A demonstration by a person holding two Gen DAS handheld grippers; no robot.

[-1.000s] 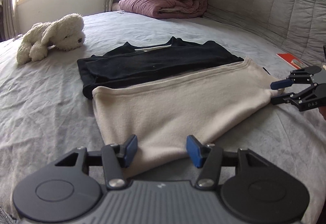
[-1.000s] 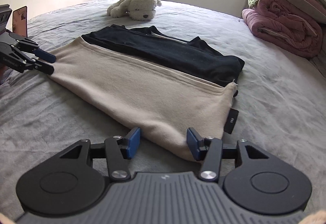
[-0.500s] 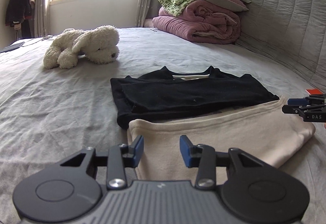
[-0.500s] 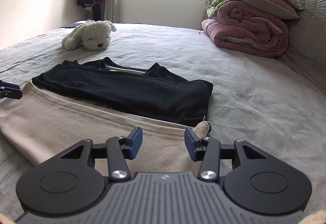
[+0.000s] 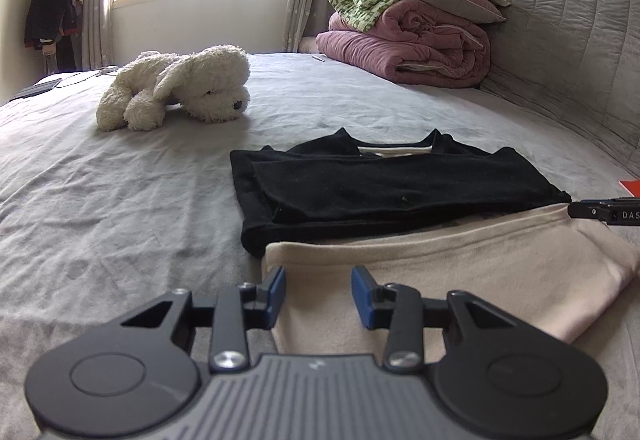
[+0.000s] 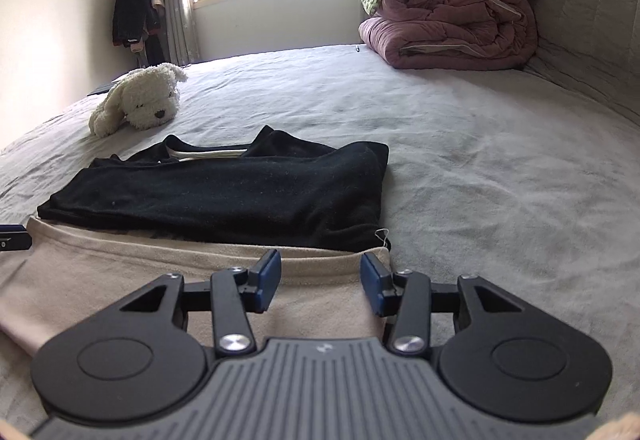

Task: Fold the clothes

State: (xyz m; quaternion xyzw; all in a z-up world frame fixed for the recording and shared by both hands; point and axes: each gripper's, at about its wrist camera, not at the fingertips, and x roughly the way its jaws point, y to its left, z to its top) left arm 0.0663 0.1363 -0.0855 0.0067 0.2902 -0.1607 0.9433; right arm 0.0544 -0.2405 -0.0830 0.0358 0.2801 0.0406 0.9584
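A garment lies flat on the grey bed, its beige lower part [image 5: 460, 272] folded up towards its black upper part [image 5: 384, 184]. My left gripper [image 5: 318, 294] is open, low over the beige part's left corner. My right gripper [image 6: 320, 286] is open, low over the beige part [image 6: 120, 272] at its right corner, just before the black part [image 6: 240, 196]. The right gripper's tip shows at the right edge of the left wrist view [image 5: 604, 214]. The left gripper's tip shows at the left edge of the right wrist view [image 6: 14, 236]. Neither holds cloth.
A white plush dog [image 5: 180, 92] lies on the bed beyond the garment, also in the right wrist view [image 6: 140, 100]. Folded pink and green bedding [image 5: 412, 28] is stacked by the grey padded headboard [image 5: 580, 52]. A red item [image 5: 631, 186] lies at the far right.
Both grippers have swung from the garment's sides round to its near edge and dropped low over the beige corners. The jaws stay open. The garment has not moved.
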